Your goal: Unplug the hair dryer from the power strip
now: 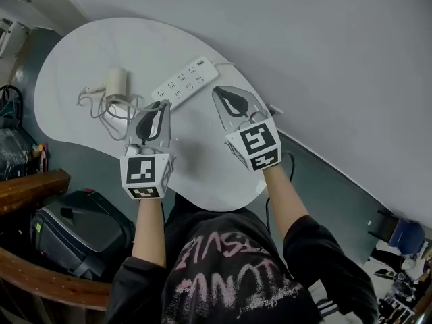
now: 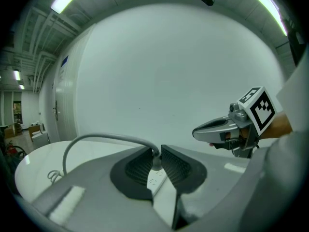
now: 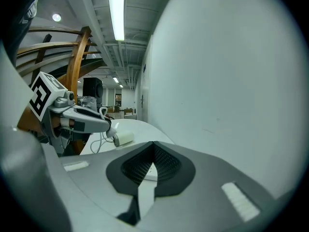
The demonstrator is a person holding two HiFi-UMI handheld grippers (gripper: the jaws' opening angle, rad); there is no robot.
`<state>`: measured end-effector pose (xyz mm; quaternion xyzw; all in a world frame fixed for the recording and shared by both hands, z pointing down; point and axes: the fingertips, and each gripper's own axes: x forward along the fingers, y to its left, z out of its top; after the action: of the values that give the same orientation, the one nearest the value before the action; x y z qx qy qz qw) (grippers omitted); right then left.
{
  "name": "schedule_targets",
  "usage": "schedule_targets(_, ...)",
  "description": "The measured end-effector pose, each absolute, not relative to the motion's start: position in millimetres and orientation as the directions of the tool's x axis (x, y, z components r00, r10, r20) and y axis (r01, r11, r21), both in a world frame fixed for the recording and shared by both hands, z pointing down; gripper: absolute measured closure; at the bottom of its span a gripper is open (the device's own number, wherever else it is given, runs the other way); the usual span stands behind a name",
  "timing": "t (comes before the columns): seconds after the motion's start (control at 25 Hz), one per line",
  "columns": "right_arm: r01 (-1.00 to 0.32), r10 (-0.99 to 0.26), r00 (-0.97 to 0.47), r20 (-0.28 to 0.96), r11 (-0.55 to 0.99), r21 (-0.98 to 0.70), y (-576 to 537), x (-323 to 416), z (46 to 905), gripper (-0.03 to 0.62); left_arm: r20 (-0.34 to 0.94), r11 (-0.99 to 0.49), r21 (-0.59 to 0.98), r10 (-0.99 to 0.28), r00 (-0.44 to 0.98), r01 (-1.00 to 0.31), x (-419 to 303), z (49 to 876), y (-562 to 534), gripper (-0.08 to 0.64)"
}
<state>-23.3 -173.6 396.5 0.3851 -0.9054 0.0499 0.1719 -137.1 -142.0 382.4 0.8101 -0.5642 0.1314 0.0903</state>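
A white power strip [image 1: 183, 81] lies flat on the white table [image 1: 81, 52]. The cream hair dryer [image 1: 116, 83] rests to its left, with its grey cord [image 1: 108, 106] looped beside it. My left gripper [image 1: 160, 104] hovers over the strip's near end, shut on the cord's plug [image 2: 155, 161]. The cord [image 2: 96, 138] arcs away to the left, and the strip [image 2: 157, 179] shows below the plug. Whether the plug is clear of the sockets I cannot tell. My right gripper [image 1: 221, 93] hangs to the right of the strip, shut with nothing between its pads [image 3: 166, 164].
A grey wall runs along the table's far side. The strip's own lead [image 1: 226, 64] leaves toward that wall. A black case [image 1: 74, 231] and wooden rails [image 1: 34, 181] stand on the floor at the left. The table's near edge [image 1: 223, 208] is close to the person's body.
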Motion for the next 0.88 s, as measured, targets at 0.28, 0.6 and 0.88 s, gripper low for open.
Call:
schedule_targets(0.28, -0.720, -0.697, -0.655, 0.291, 0.693, 0.037, -153, -10, 370, 0.585, 0.284, -0.312, -0.012, -0.912, 0.296, -0.950, -132, 363, -123, 0.502)
schedule_targets(0.6, -0.730, -0.716, -0.663, 0.219, 0.683, 0.025, -137, 12, 340, 0.586, 0.220, -0.268, -0.023, -0.941, 0.257, -0.963, -126, 330, -107, 0.502)
schedule_targets(0.88, -0.726, -0.716, -0.673, 0.187, 0.688, 0.023, -127, 27, 326, 0.586, 0.191, -0.238, -0.037, -0.955, 0.227, -0.971, -120, 318, -92, 0.502)
